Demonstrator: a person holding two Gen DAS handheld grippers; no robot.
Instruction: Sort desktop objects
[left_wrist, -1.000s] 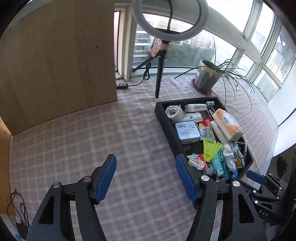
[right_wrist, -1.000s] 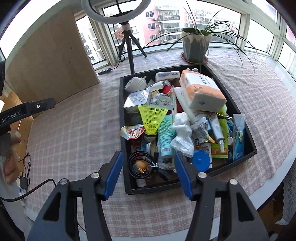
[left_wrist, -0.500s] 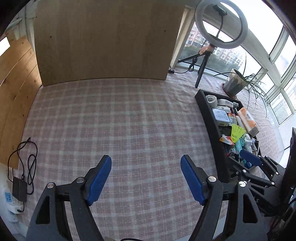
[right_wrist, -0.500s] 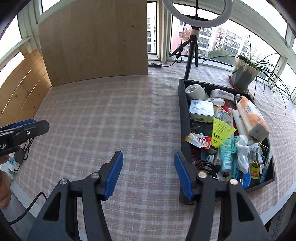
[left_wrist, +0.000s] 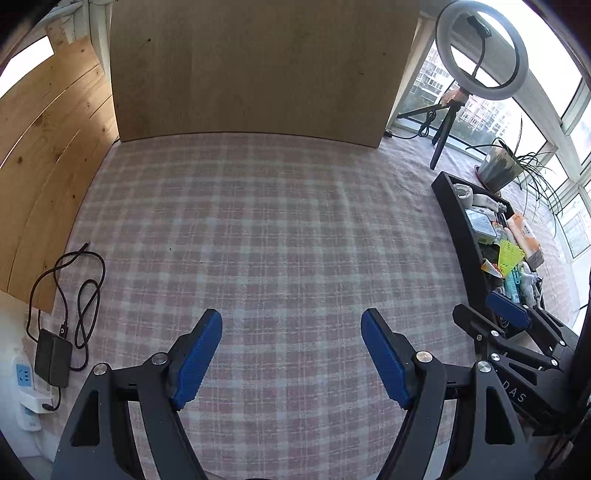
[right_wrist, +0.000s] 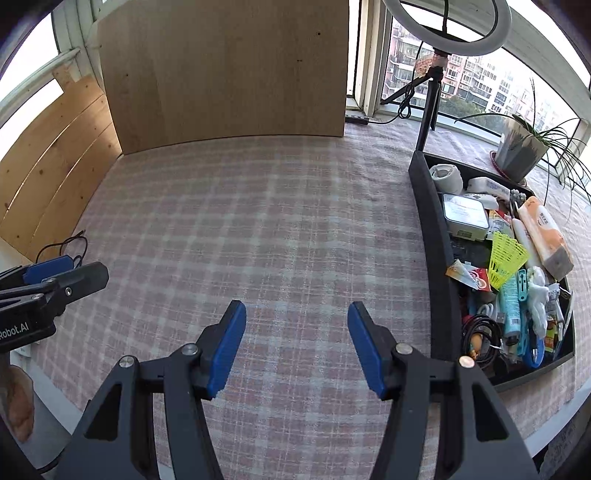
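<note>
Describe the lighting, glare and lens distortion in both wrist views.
Left wrist view: daylight blows out the windows behind the white ring light; fisheye bends the upright wooden board and checked pink tablecloth; corners go black. Right wrist view: the same barrel curve; the black tray of clutter is evenly lit and sharp; sky top right is overexposed.

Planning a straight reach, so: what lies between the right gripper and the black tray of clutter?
Only bare pink plaid tablecloth separates the right gripper from the black tray; the right wrist view shows it.
</note>
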